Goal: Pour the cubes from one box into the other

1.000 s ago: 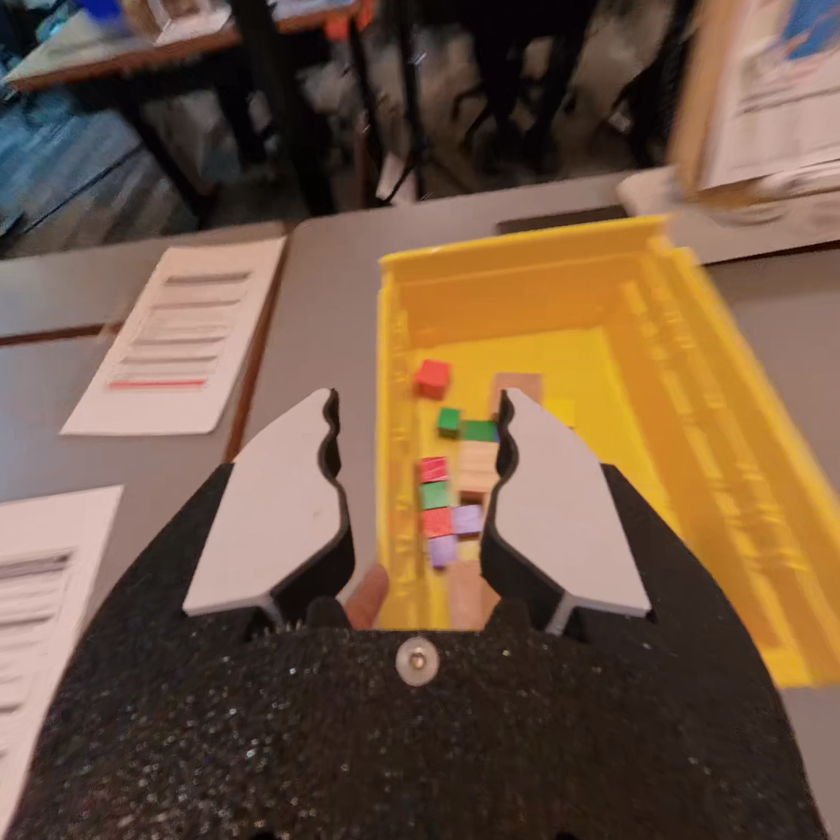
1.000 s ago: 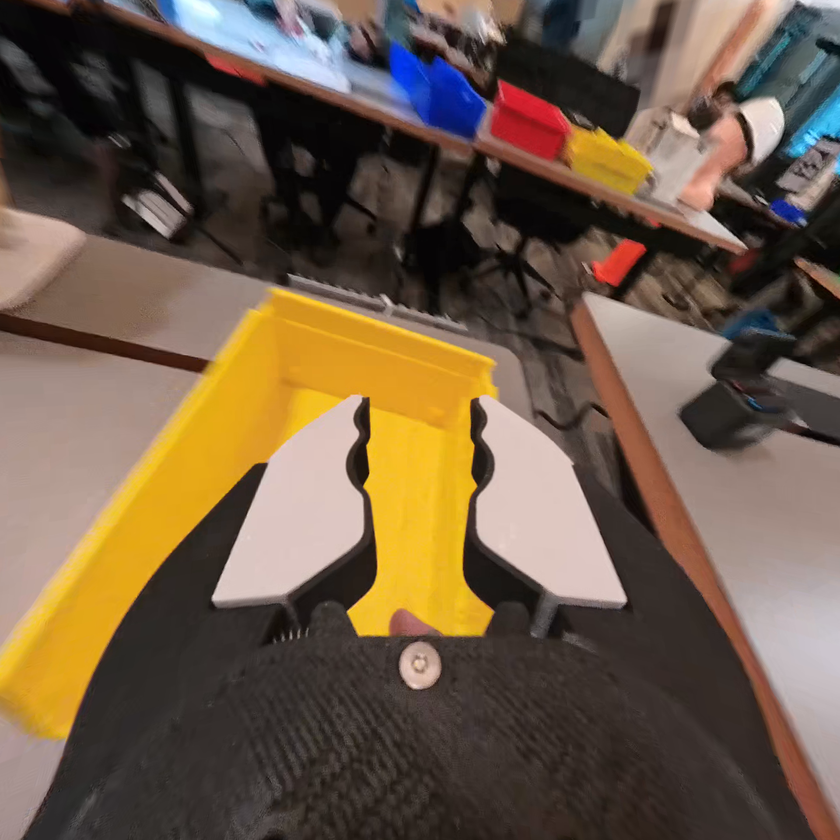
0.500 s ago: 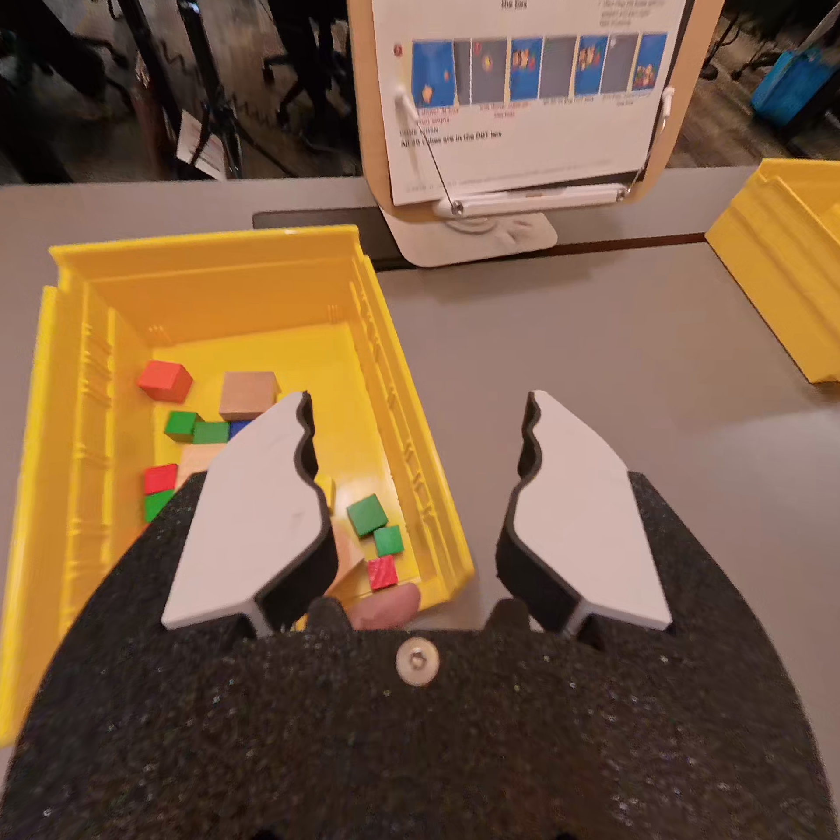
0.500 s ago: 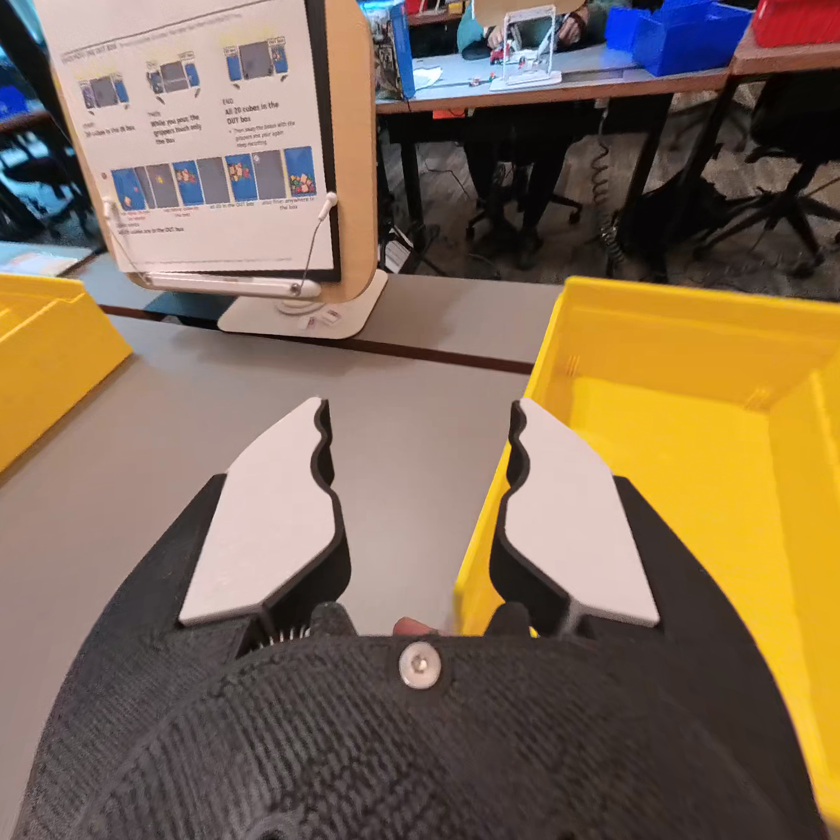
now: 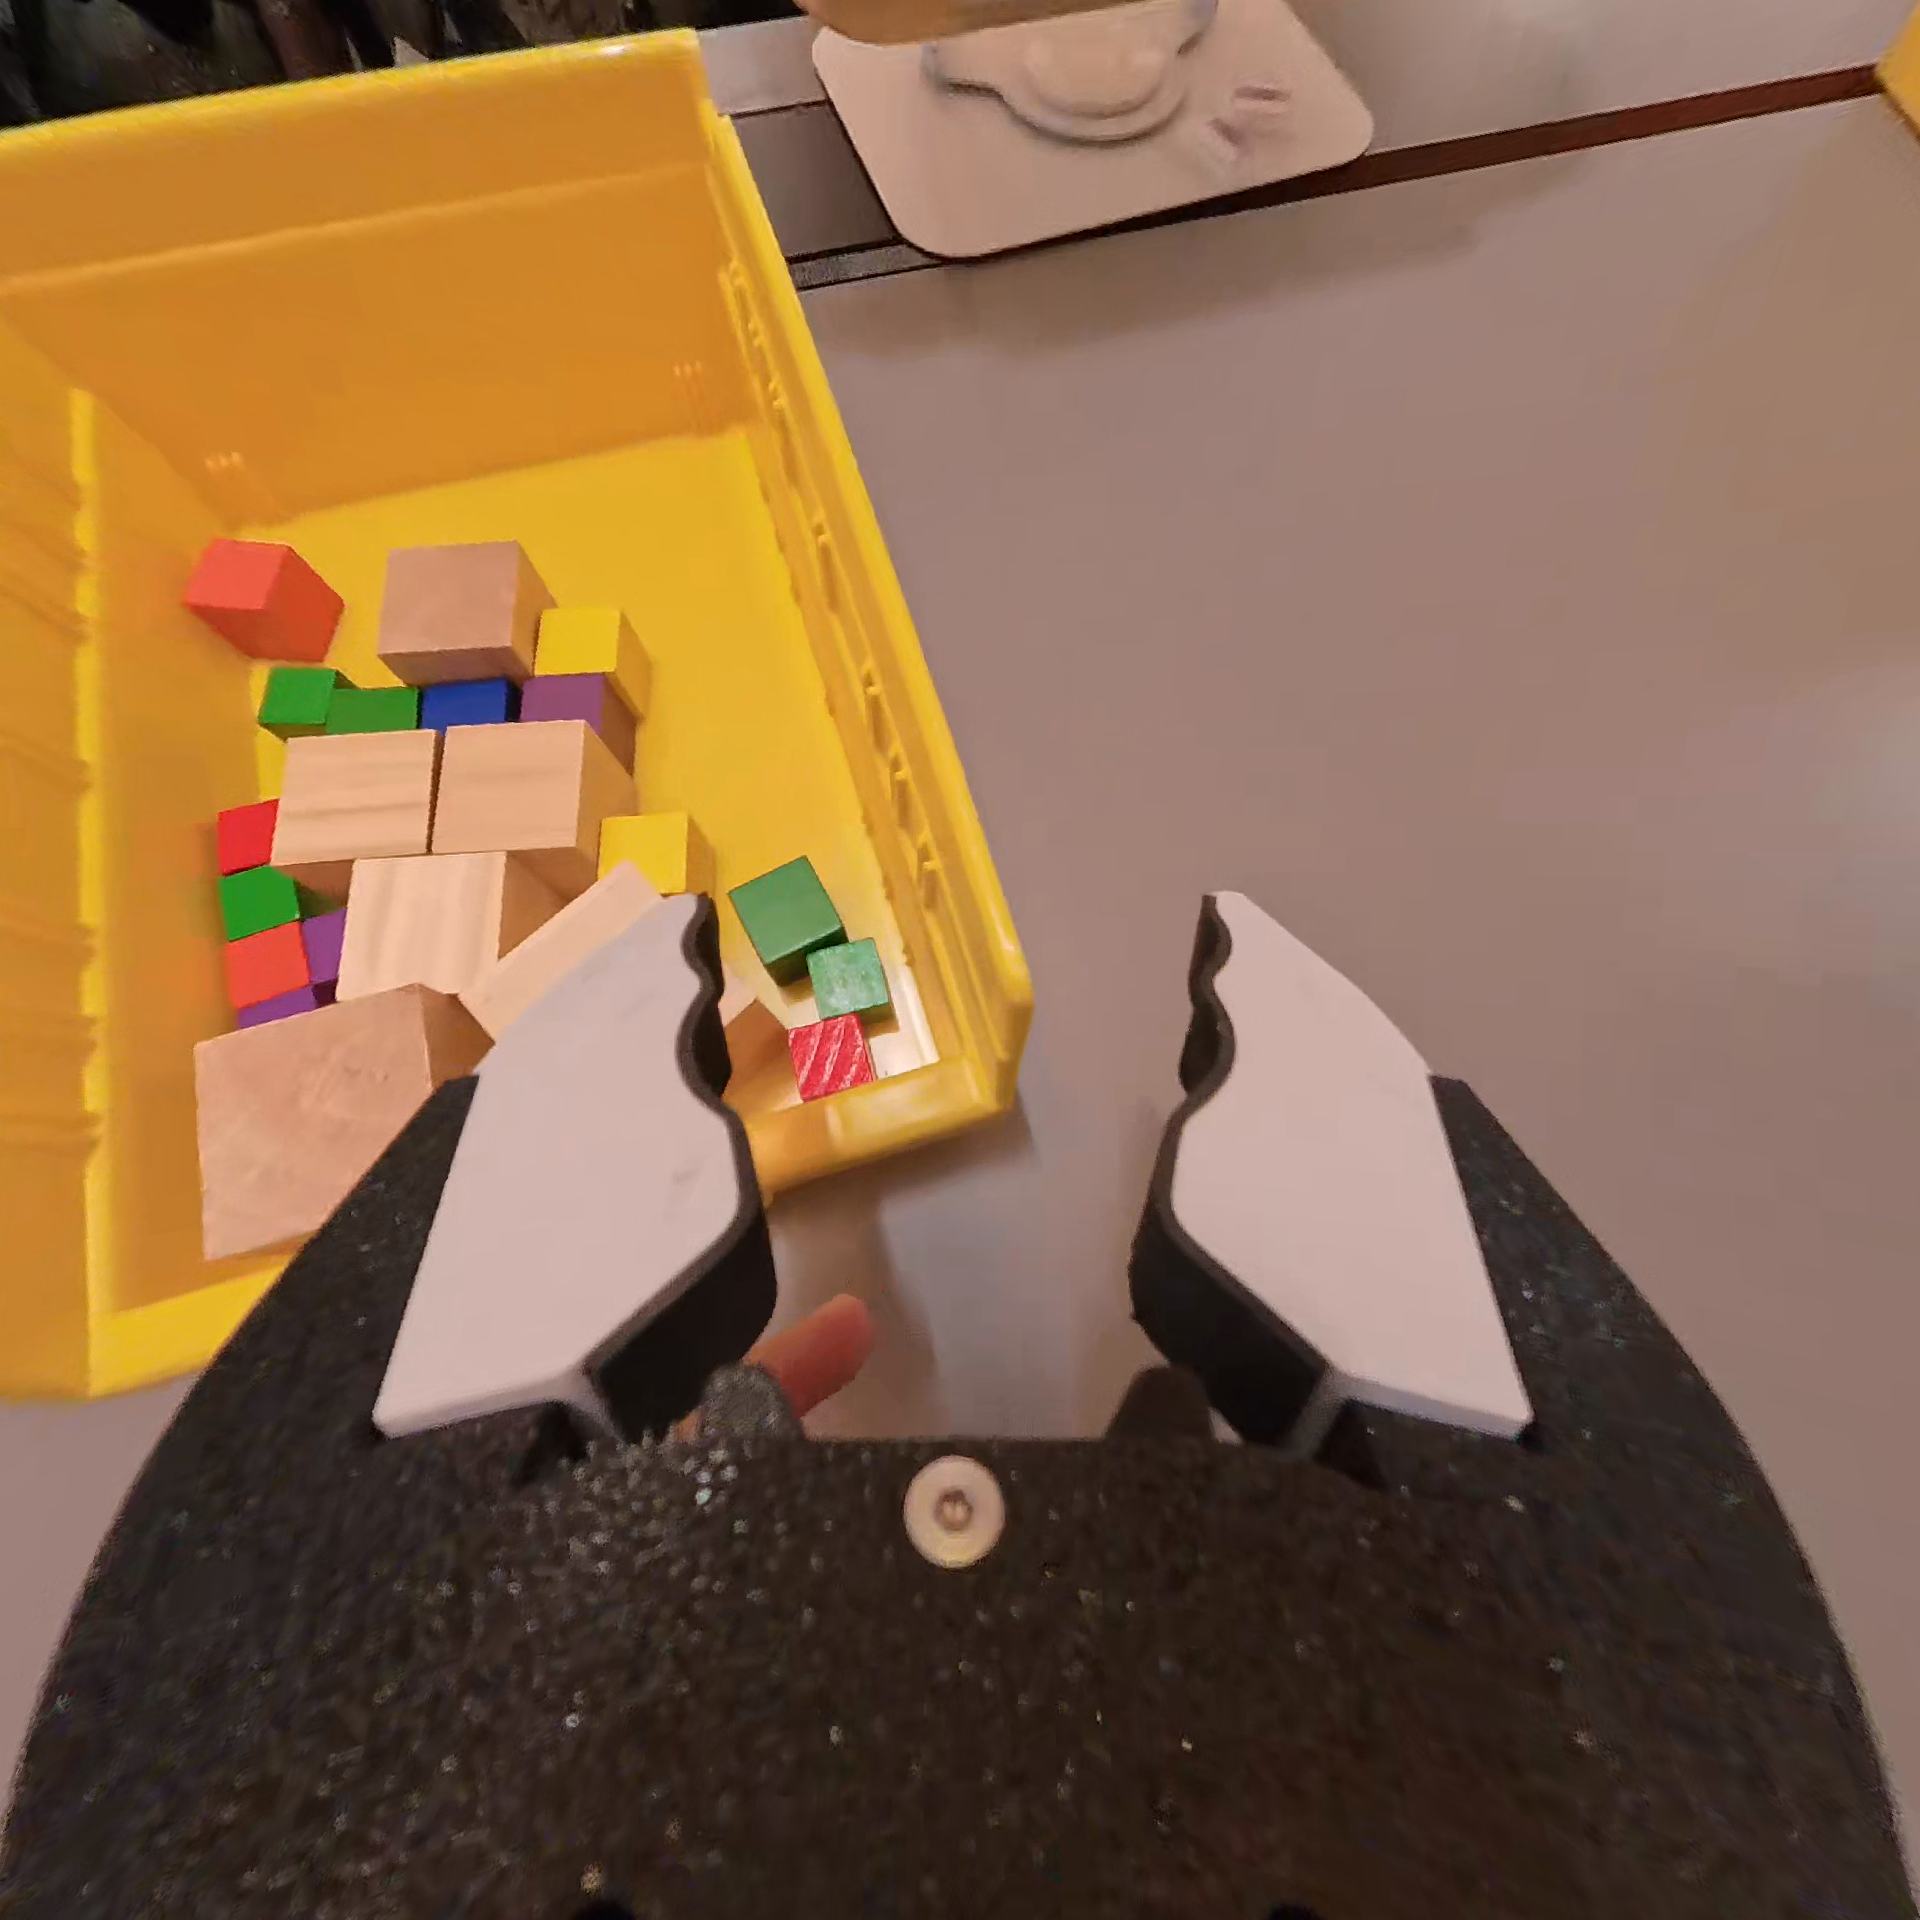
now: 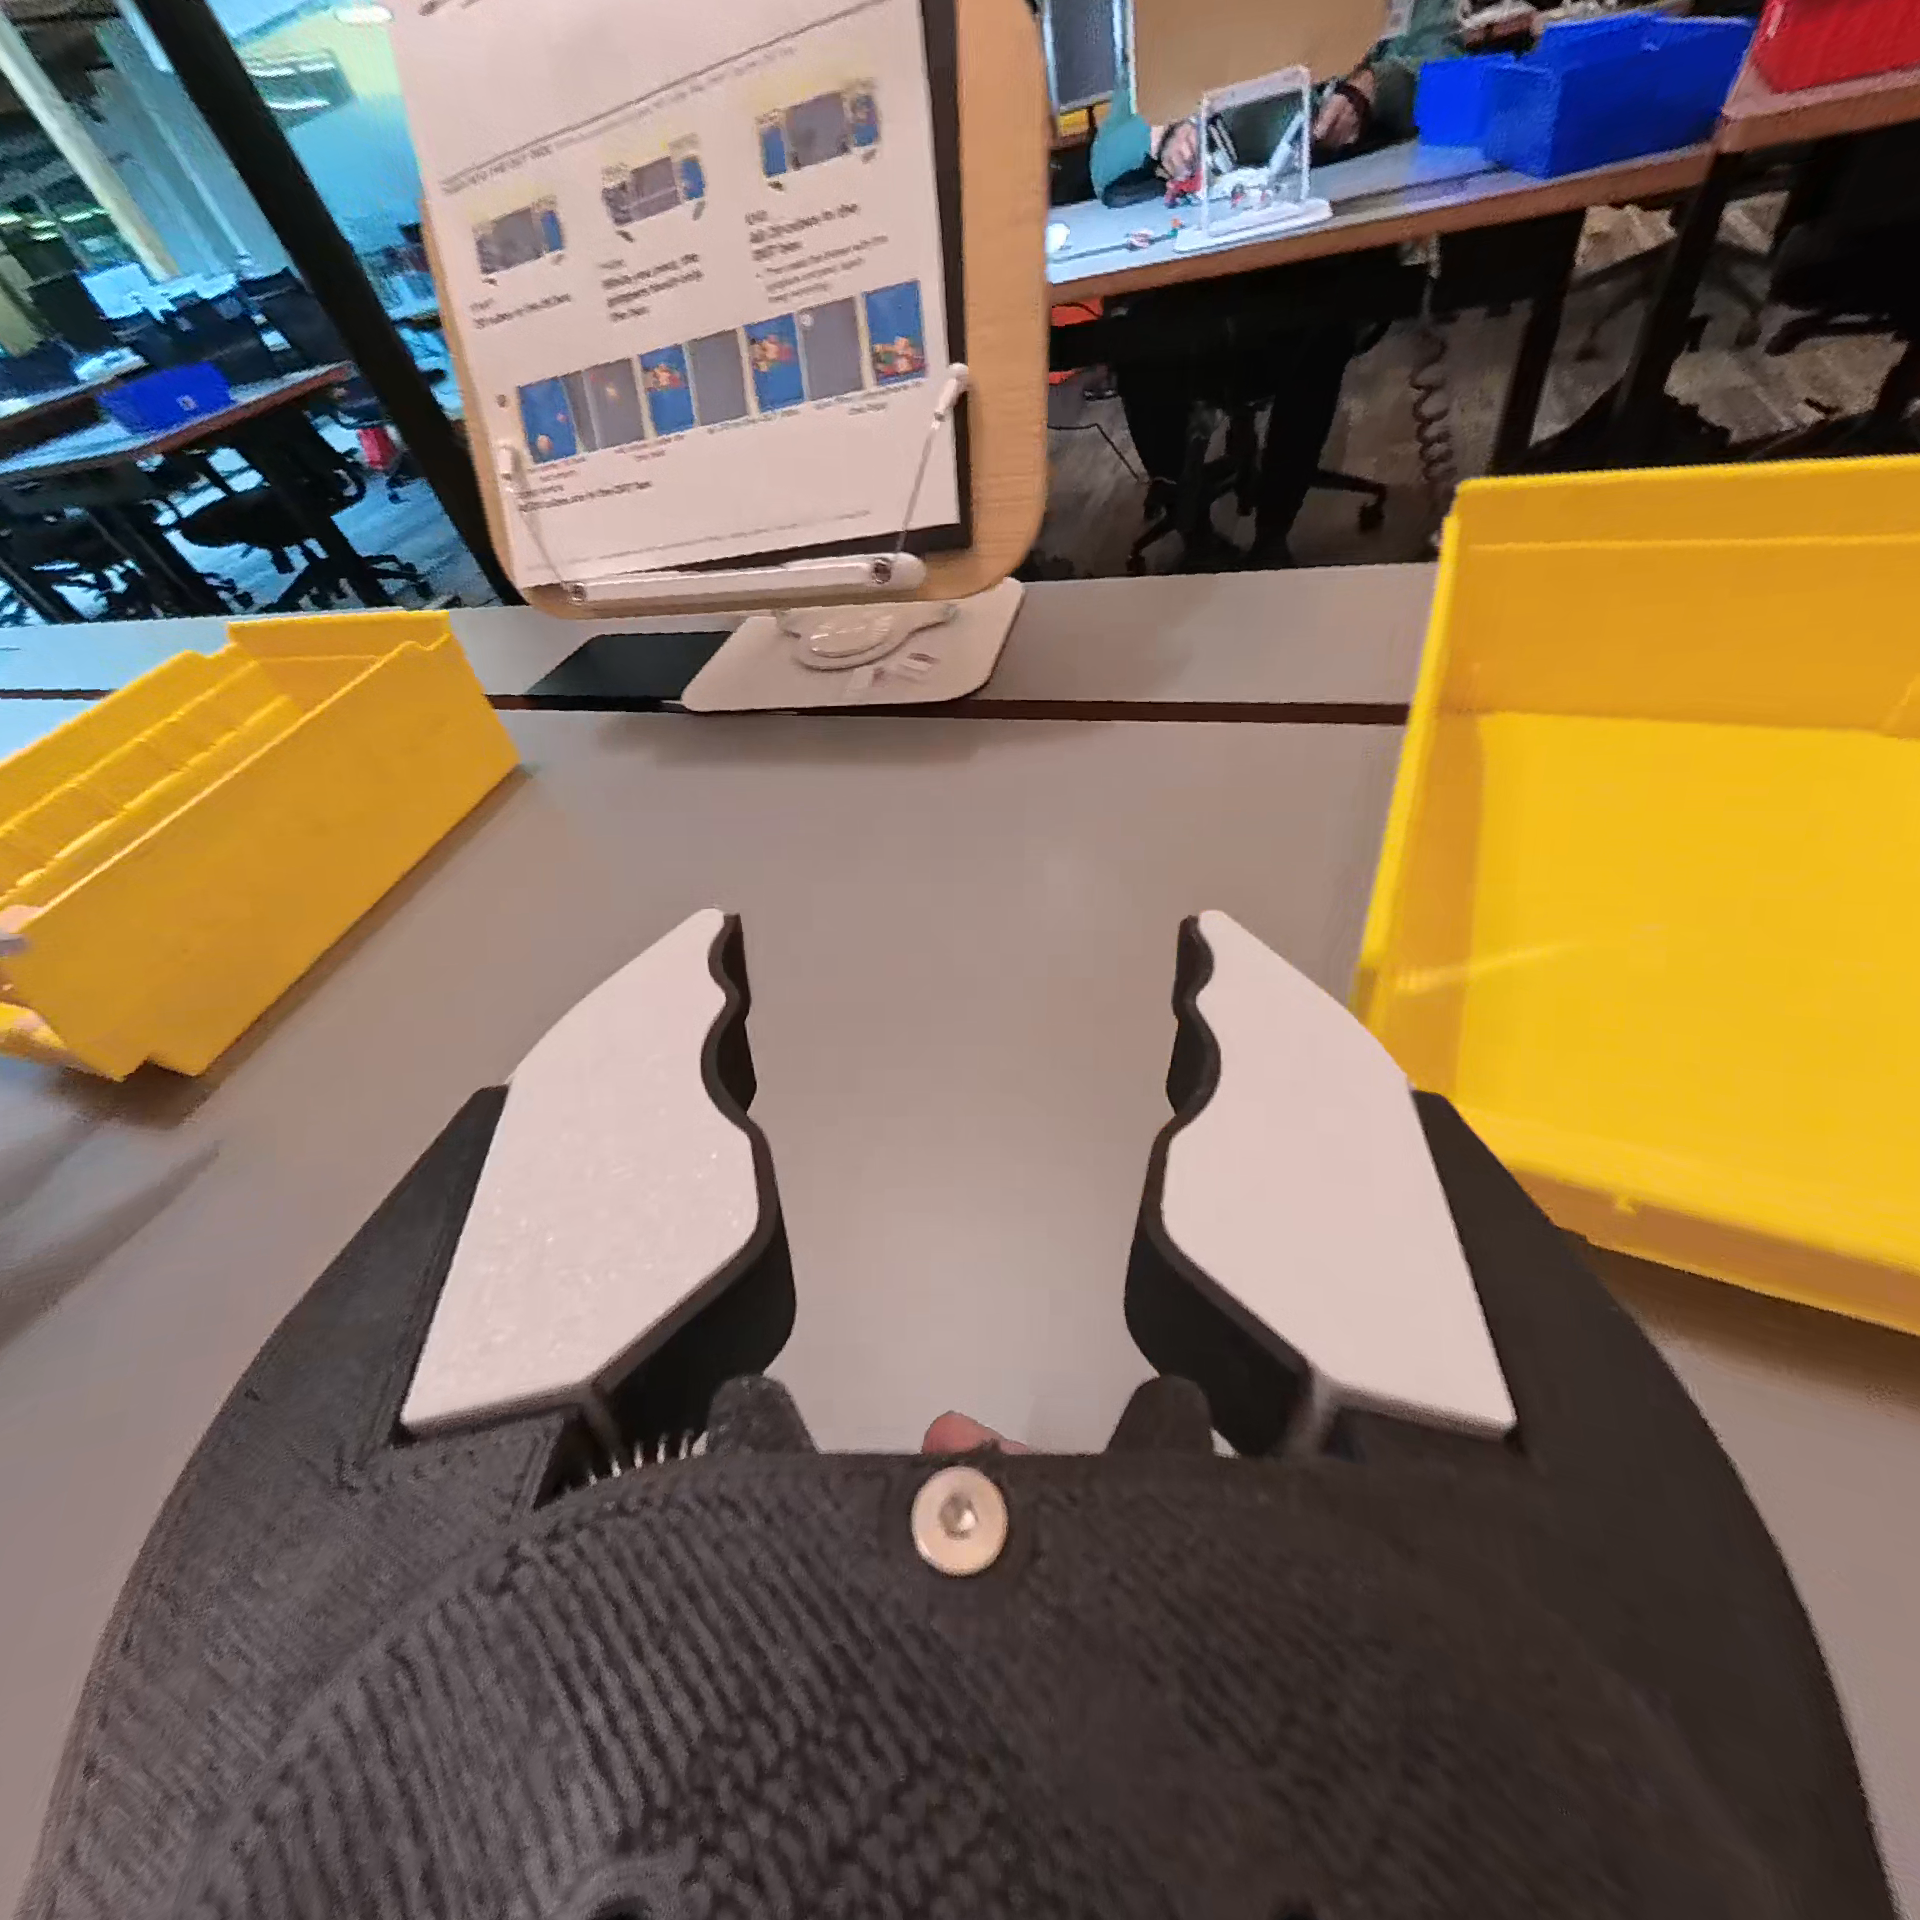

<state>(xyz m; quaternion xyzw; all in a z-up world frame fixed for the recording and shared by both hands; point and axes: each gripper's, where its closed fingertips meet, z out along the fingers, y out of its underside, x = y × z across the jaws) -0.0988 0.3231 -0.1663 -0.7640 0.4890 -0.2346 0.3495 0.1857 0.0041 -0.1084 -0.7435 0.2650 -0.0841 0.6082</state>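
Note:
A yellow box (image 5: 416, 260) on the left of the grey table holds several cubes (image 5: 457, 800), plain wood and painted red, green, blue, purple and yellow. My left gripper (image 5: 951, 914) is open and empty, above the box's near right corner; its left finger overlaps the box and its right finger is over bare table. The same box shows from outside in the right wrist view (image 6: 239, 831). A second yellow box (image 6: 1662, 883) on the right is empty. My right gripper (image 6: 956, 925) is open and empty over the table between the two boxes.
A board on a white stand (image 6: 727, 312) with a printed sheet stands at the table's far edge, its base (image 5: 1091, 125) behind the boxes. Beyond are other tables, blue bins (image 6: 1579, 94) and chairs.
Both grippers swung from over their boxes toward the table's middle and opened wider. The left one tipped down over the cube box's near right corner. The right one moved left, off the empty box.

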